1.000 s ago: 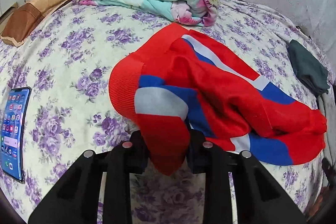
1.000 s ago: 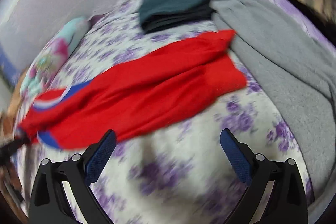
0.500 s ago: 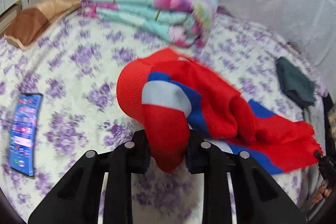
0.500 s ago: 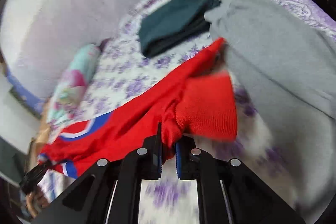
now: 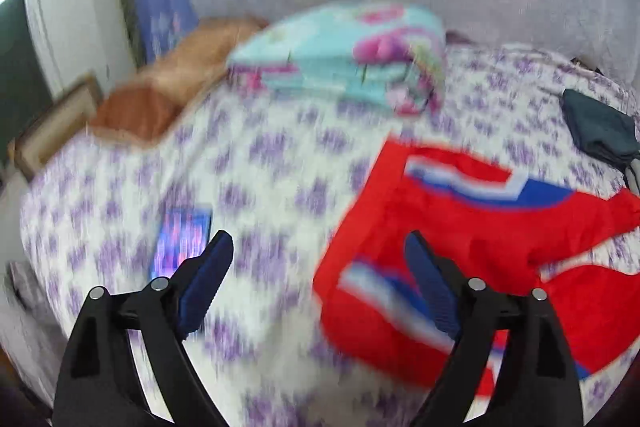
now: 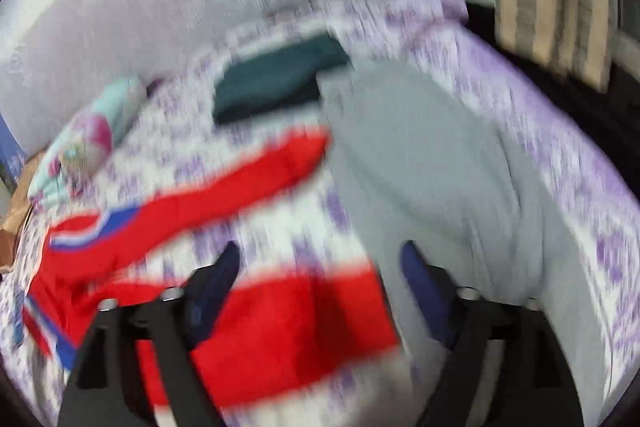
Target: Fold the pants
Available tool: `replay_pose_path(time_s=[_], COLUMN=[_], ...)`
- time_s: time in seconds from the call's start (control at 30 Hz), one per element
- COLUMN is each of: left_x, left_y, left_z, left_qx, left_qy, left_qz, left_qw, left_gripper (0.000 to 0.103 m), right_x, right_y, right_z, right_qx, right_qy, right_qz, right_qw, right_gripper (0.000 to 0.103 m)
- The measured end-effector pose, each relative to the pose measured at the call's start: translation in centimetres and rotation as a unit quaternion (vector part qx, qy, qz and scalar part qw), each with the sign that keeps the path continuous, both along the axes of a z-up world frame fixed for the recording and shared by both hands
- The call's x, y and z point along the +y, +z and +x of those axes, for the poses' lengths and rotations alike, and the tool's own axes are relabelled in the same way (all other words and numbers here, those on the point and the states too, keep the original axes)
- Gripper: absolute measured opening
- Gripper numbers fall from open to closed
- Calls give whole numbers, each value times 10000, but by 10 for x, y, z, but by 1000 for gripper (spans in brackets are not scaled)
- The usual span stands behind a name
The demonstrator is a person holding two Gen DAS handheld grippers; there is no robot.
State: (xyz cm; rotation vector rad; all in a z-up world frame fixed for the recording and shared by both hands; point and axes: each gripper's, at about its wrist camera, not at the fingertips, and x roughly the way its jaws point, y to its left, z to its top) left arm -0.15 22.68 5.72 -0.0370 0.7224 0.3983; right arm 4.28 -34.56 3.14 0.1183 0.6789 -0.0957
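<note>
The red pants (image 5: 472,227) with blue and white stripes lie spread on the purple-flowered bed sheet (image 5: 260,167). In the left wrist view my left gripper (image 5: 320,267) is open and empty, its right finger over the pants' left edge. In the right wrist view the pants (image 6: 248,183) stretch from left toward the middle, with a red part (image 6: 288,323) lying under my right gripper (image 6: 320,279), which is open and empty. Both views are blurred by motion.
A folded teal floral blanket (image 5: 344,51) and a brown pillow (image 5: 160,87) lie at the back. A phone (image 5: 180,243) lies on the sheet at left. A dark green folded garment (image 6: 276,79) and a grey garment (image 6: 432,167) lie at right.
Both grippers have opened and let go of the pants, which now lie on the bed. Both cameras have pulled back and tilted up.
</note>
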Motion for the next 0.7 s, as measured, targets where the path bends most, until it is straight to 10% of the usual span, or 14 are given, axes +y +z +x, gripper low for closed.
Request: replay_pose_path(time_s=[0.13, 0.23, 0.4, 0.5, 0.7], left_x=[-15, -3, 19, 17, 5], left_y=[-4, -40, -89, -96, -57], left_z=[72, 153, 214, 220, 169], left_qx=[-26, 936, 1886, 1738, 810], left_qy=[-785, -789, -1068, -1294, -609], left_qz=[470, 569, -720, -1240, -490], left_qw=[9958, 9908, 9736, 9683, 9936], left_gripper=[95, 95, 81, 41, 34], right_x=[14, 26, 27, 21, 27], right_y=[0, -3, -15, -23, -30], right_z=[40, 36, 28, 41, 95], right_qx=[127, 159, 385, 568, 722], right_qy=[68, 373, 276, 92, 226], right_qz=[-115, -49, -209, 6, -50], right_qw=[9998, 9992, 9987, 9983, 9971], right_gripper=[91, 91, 91, 91, 91])
